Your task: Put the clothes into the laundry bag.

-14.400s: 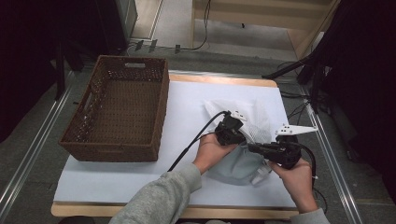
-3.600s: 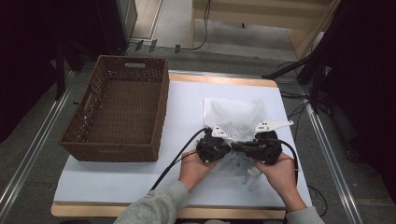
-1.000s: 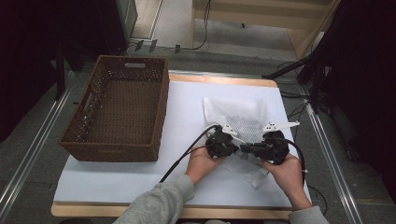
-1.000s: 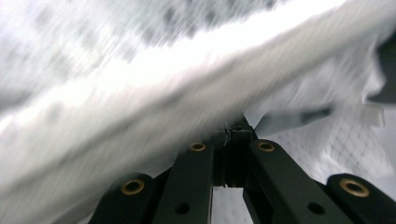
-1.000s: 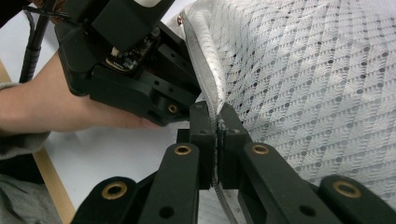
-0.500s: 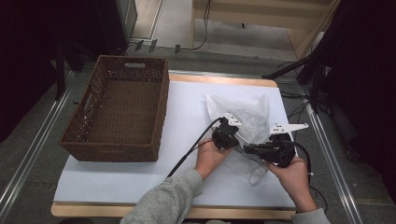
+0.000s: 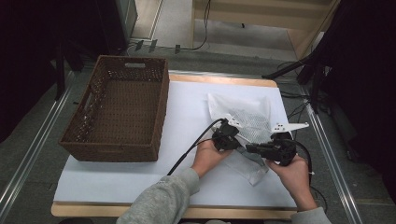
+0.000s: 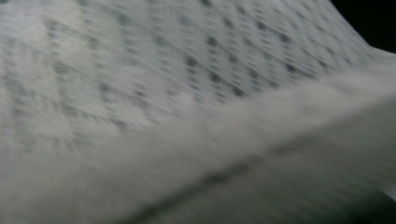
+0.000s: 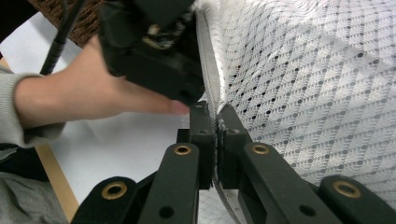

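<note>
A white-covered table (image 7: 140, 186) with a wooden edge stands on a grey floor, dark curtains at both sides. In the high view, a brown woven wicker basket (image 7: 116, 112) sits on the table's left part. To the right of the basket lies the white mesh laundry bag (image 7: 247, 119), partly lifted at its near end. My left gripper (image 7: 228, 136) sits at the bag's near left edge, my right gripper (image 7: 268, 150) just right of it, the two close together. Half a second back my hands were nearly where they are now; a few seconds ago they sat lower and level with each other, farther from the basket's far end.

In the left gripper view, blurred white mesh (image 8: 187, 93) presses close against the lens; my left jaws are closed, though on what I cannot tell.

In the right gripper view, my right gripper (image 9: 217, 135) is clamped on the bag's grey seam (image 9: 210, 74), with my left hand (image 9: 84, 100) and its gripper just beyond. I can read no writing anywhere.
</note>
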`<move>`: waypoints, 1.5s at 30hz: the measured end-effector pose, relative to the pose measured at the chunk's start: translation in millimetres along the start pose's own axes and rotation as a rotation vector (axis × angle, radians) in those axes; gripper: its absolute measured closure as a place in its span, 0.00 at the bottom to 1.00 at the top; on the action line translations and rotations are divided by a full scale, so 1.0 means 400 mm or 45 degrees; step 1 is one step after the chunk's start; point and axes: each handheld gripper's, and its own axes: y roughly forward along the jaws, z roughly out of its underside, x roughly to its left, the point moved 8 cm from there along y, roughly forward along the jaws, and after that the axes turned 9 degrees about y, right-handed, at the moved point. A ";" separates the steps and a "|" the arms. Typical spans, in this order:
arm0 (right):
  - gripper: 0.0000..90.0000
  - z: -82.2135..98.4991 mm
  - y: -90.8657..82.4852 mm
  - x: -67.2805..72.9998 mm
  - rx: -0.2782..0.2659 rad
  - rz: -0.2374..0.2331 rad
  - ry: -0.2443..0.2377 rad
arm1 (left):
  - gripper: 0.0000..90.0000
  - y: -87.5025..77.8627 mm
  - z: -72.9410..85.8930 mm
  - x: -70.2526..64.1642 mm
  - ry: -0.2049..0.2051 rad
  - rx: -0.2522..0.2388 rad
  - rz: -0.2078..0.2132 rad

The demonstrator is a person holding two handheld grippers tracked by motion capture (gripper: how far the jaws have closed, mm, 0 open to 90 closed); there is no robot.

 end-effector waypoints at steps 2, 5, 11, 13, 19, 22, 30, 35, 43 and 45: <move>0.98 0.000 -0.001 -0.001 -0.003 0.003 0.002 | 1.00 -0.003 0.004 -0.011 0.027 0.028 0.020; 0.98 -0.001 -0.001 -0.002 -0.002 0.005 0.006 | 0.99 0.012 0.005 -0.015 0.035 0.046 0.027; 0.98 0.000 -0.004 0.000 -0.003 0.003 0.001 | 1.00 0.048 -0.010 -0.008 0.014 -0.006 -0.039; 0.98 0.000 -0.007 0.001 -0.006 0.000 0.000 | 1.00 0.053 -0.020 0.004 0.006 -0.023 -0.097; 0.98 -0.002 -0.025 0.017 -0.030 -0.030 -0.011 | 1.00 0.057 -0.064 0.031 -0.019 -0.075 -0.184; 0.99 -0.007 -0.041 0.028 -0.057 -0.070 -0.007 | 1.00 0.064 -0.070 0.052 -0.064 -0.073 -0.204; 0.99 0.002 -0.032 0.001 -0.045 -0.028 0.007 | 1.00 0.060 -0.063 0.063 -0.085 -0.043 -0.113; 0.98 0.000 -0.037 -0.008 -0.057 0.000 0.013 | 1.00 0.022 -0.054 0.042 -0.030 -0.011 -0.082; 0.98 -0.001 -0.035 -0.012 -0.057 0.012 0.022 | 1.00 -0.053 -0.021 0.040 -0.032 -0.012 -0.078; 0.98 -0.001 -0.034 -0.010 -0.051 0.017 0.026 | 1.00 -0.061 -0.007 0.048 -0.046 -0.002 -0.082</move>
